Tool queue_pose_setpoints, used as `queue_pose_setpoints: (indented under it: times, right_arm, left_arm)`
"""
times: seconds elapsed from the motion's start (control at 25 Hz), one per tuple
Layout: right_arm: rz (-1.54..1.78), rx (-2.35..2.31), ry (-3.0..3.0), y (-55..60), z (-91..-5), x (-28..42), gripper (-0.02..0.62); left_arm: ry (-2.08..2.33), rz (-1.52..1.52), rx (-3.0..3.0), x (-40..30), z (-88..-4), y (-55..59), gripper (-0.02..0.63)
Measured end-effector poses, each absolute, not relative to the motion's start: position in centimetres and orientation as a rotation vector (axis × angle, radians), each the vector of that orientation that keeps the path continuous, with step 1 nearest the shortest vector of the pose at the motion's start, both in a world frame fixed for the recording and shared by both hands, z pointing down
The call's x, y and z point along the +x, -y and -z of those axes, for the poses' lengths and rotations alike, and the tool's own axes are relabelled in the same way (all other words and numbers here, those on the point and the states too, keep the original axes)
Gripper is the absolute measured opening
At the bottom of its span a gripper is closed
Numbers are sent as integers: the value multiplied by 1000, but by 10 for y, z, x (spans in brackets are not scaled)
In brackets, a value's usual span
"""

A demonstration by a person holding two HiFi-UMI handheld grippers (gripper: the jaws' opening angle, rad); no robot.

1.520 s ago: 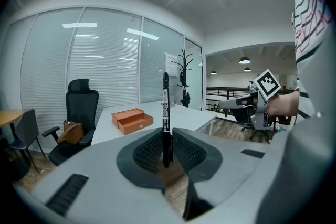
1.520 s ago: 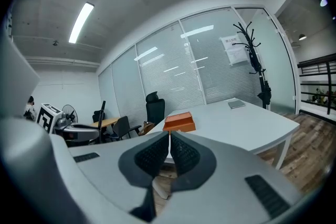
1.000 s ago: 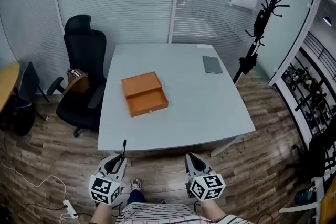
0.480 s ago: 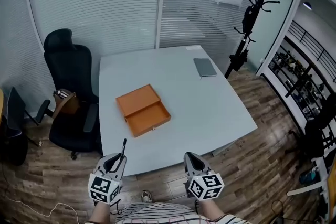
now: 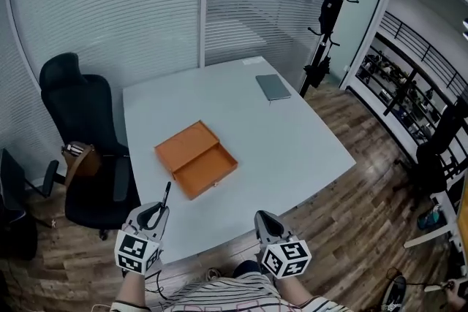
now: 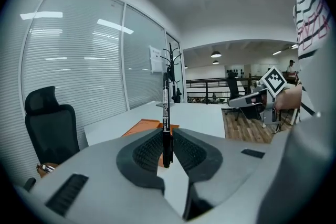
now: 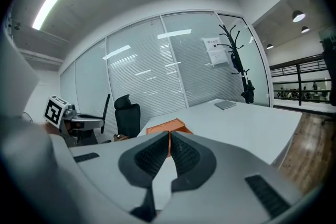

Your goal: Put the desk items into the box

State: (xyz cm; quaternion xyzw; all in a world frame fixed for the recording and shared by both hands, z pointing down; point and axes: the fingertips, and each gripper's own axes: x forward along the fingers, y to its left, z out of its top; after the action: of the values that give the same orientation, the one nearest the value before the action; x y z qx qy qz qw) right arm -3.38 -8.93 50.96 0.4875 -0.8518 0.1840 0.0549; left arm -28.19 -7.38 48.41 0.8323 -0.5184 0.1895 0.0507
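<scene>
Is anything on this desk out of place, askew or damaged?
Nothing is spilled or damaged. Only the open orange box lies askew to the table edges. The left gripper is shut on a black pen.

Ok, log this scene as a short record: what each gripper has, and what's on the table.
left gripper: shut on a black pen, held upright
right gripper: shut, nothing between the jaws
box: orange, open, towards the near side of the table, nothing seen inside
notebook: grey, flat, at the far side of the table
chair: black, left of the table
</scene>
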Motion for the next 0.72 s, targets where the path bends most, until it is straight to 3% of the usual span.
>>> queue_pose_setpoints:
  times: [0.72]
  right_arm:
    - [-569, 1468, 2582, 151, -517, -14, 26]
  left_arm:
    - [1446, -862, 2693, -242, -480, 197, 67]
